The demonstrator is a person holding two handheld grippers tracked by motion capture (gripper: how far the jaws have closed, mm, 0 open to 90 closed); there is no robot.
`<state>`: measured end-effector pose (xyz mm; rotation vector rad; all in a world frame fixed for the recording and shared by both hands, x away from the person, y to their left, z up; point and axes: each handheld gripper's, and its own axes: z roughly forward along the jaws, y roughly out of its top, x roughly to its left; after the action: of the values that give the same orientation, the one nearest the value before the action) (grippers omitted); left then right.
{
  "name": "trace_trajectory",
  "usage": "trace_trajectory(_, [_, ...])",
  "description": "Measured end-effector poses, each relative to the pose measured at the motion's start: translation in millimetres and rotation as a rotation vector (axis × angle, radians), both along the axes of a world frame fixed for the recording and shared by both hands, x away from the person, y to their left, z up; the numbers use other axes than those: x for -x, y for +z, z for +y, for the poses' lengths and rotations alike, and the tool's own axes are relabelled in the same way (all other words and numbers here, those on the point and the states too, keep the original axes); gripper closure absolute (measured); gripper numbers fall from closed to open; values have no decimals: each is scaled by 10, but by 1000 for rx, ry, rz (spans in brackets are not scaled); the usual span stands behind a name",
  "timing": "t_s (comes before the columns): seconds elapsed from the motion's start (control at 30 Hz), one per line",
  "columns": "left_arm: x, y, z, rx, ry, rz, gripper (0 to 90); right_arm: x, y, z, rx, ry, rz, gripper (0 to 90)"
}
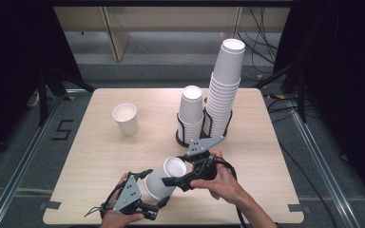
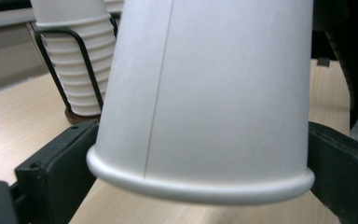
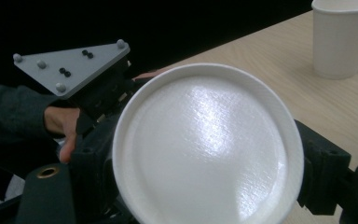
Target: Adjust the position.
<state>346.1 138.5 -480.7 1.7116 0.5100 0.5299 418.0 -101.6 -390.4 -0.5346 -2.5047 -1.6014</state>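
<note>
A white paper cup (image 1: pixel 159 185) hangs tilted above the table's front edge between both grippers. My right gripper (image 1: pixel 176 171) comes in from the right and is shut on the cup's base end. In the right gripper view the round recessed base (image 3: pixel 205 144) sits between its black jaws. My left gripper (image 1: pixel 153 190) reaches in from the lower left. In the left gripper view its jaws flank the cup (image 2: pixel 205 84) just above the rolled rim; the rim keeps its round shape and shows no squeeze.
One loose cup (image 1: pixel 126 118) stands upright at the table's left middle. Two stacks in black wire holders stand at the back centre, a short stack (image 1: pixel 191 111) and a tall stack (image 1: pixel 224 90). The wooden table (image 1: pixel 266 156) has bare room at front right.
</note>
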Motion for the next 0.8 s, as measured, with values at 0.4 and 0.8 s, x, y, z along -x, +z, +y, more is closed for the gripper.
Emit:
trace_trajectory(0.4, [-9,13,2,52,20,-39,34,-22,-11,14,-68,4,46,237])
trace_trajectory(0.8, [5,48,46,8,12,-51,64,-60,-52,-11,-81,14,107,227])
